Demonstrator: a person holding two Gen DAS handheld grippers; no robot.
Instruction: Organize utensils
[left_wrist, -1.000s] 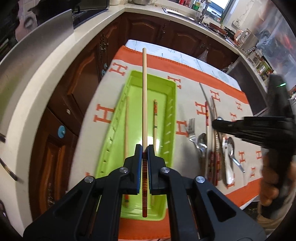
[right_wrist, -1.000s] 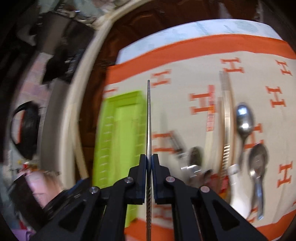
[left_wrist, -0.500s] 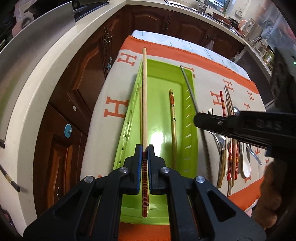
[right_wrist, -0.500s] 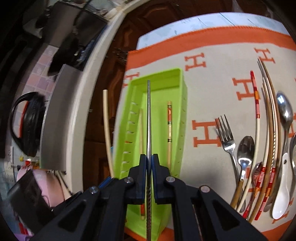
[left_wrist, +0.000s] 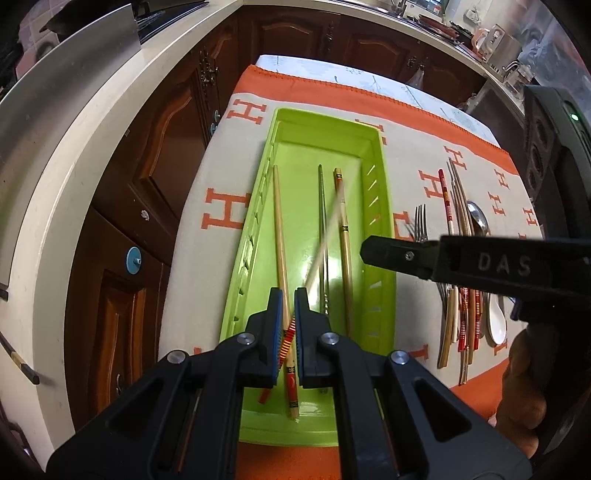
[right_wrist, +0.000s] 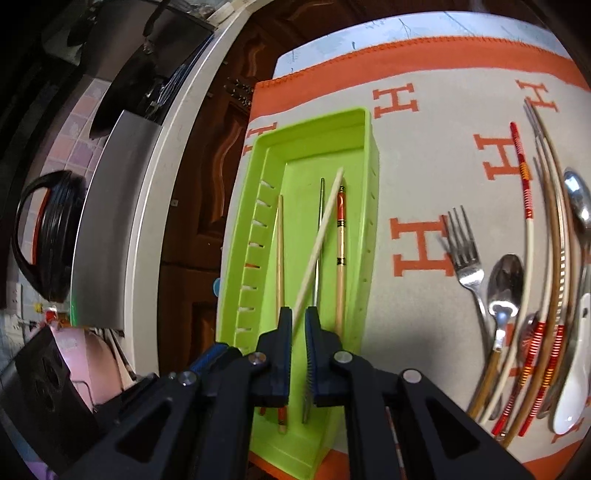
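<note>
A lime-green tray (left_wrist: 384, 206) (right_wrist: 371, 147) lies on the orange-and-cream cloth. In it rest a plain wooden chopstick (left_wrist: 279, 236), a metal chopstick (left_wrist: 322, 206) (right_wrist: 320, 221) and a patterned chopstick (left_wrist: 343, 236) (right_wrist: 340, 240). A pale chopstick with a red-striped end (left_wrist: 325, 243) (right_wrist: 317, 243) slants across them, blurred in the left wrist view, its striped end between the parted pads of my left gripper (left_wrist: 289, 306), which is open. My right gripper (right_wrist: 299, 321) (left_wrist: 365, 251) is open over the tray's near end, holding nothing.
Right of the tray on the cloth lie a fork (right_wrist: 463, 254), metal spoons (right_wrist: 504, 280), several more chopsticks (right_wrist: 521, 173) and a white ceramic spoon (right_wrist: 572, 387). A curved counter edge (left_wrist: 74, 155) and wooden cabinets (left_wrist: 159, 147) stand left of the table.
Both grippers have opened. The metal chopstick left my right gripper and now lies in the tray. The striped-end chopstick has slipped from my left gripper's hold and tilted diagonally across the tray.
</note>
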